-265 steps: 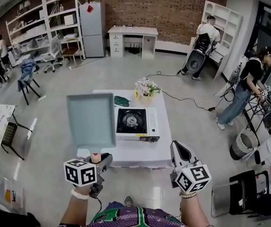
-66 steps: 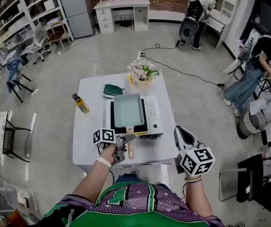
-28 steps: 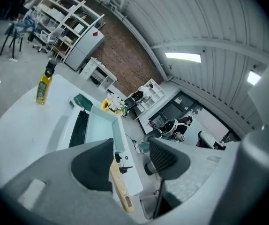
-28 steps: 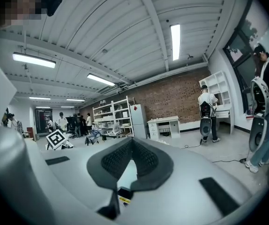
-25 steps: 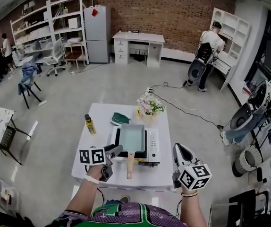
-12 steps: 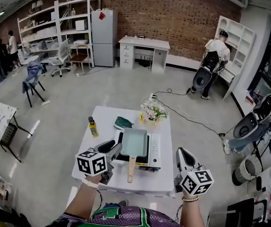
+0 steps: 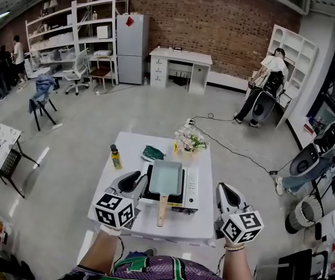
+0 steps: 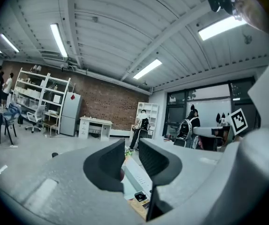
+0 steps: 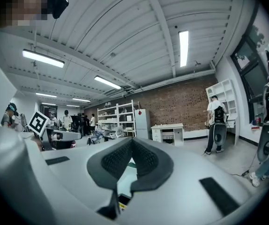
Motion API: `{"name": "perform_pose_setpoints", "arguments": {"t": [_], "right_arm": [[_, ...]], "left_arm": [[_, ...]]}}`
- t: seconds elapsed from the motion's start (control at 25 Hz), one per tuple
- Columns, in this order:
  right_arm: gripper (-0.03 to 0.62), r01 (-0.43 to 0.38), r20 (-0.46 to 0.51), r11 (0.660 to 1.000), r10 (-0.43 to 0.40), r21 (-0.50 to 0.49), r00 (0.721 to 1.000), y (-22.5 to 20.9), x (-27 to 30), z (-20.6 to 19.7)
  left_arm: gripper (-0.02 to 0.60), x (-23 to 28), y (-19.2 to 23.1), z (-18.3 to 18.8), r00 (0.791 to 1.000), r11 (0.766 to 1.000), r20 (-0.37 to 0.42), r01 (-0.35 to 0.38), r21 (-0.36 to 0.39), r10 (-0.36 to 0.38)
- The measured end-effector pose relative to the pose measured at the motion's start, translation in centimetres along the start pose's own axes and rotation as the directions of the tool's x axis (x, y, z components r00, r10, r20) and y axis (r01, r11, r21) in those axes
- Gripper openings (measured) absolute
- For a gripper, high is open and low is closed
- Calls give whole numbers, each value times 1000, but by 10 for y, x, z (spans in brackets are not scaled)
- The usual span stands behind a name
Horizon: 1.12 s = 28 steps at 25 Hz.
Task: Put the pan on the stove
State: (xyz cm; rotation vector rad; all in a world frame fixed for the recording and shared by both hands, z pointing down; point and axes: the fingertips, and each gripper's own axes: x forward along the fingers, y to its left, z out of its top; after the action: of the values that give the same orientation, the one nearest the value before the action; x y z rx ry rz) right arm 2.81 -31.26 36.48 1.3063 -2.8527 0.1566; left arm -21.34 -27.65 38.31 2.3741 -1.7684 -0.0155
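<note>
the left gripper [image 7: 132, 179] has let go of the handle [image 7: 161, 204] and lifted clear at its left. its jaws have just been closing and stand a little apart around nothing. the right gripper [image 7: 223, 190] is pressed together, empty. the pan [image 7: 165, 176] sits on the stove [image 7: 189, 182], handle toward the near edge. the table [image 7: 126, 150] is bare left of the stove. the bottle [image 7: 115, 156] stands left, with cloth [image 7: 153, 153] and flowers [image 7: 188, 139] behind.
</note>
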Motion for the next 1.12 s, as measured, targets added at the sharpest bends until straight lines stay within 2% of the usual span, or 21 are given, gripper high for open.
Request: {"name": "perform_pose_setpoints", "arguments": {"t": [0.2,0.64,1.12], "right_arm": [[2,-23,6,999,24,-31,1000,12,6,2],[2,-7,15,1000,7,-29,1000,10,7,6],[2,18,22,1000,-18,-16,1000,11,6,2]], "left_arm": [[77,-5,-2,7,999,999,35,-24,42,23],[60,-18,-2,29,986,988,133,-116,97,103],[23,-24,1,32,979,985,158,-146,87,132]]}}
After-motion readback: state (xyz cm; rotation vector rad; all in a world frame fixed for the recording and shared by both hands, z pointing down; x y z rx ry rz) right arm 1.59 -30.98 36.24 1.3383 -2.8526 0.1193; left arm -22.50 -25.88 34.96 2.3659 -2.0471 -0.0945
